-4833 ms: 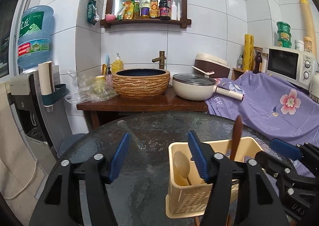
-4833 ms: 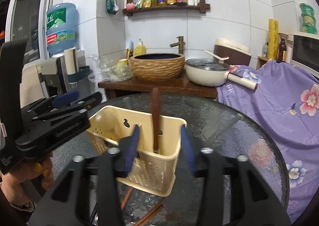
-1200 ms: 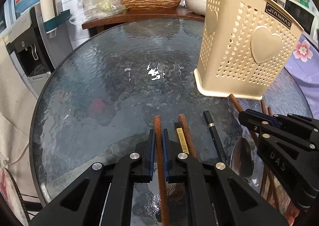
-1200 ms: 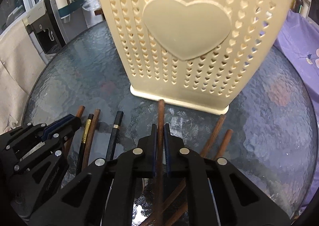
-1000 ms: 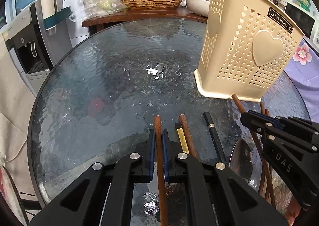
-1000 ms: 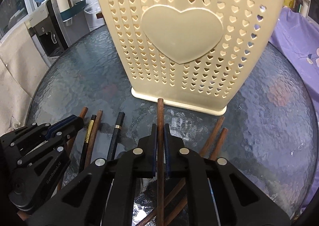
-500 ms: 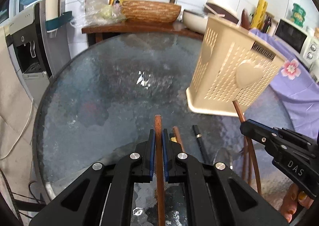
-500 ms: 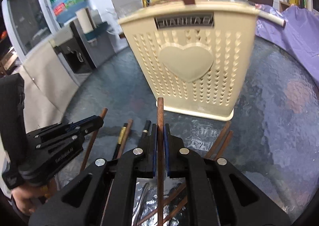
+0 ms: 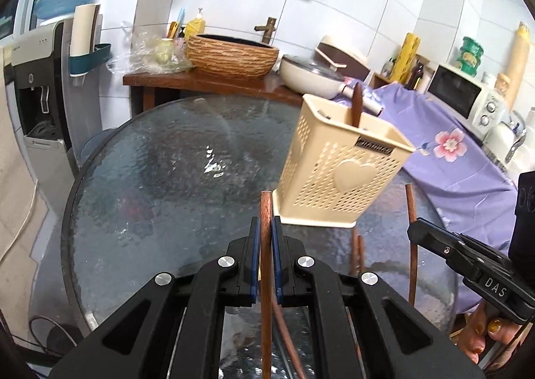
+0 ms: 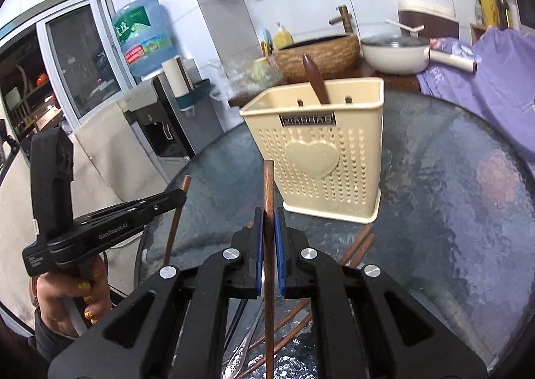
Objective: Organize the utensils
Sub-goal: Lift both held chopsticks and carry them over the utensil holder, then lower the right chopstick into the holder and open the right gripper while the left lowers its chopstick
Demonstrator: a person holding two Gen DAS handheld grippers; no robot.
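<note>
Wooden chopsticks, one clamped in my left claw (image 9: 264, 242), one in my right claw (image 10: 268, 238), are now lifted off the counter (image 9: 150, 178); the basket (image 10: 321, 148) ahead is next.

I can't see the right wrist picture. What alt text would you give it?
A black claw is shut on a brown wooden chopstick, held above a round glass table. Just ahead stands a cream utensil basket with a dark handle poking out. At left, a hand holds a second claw shut on another chopstick.
</note>
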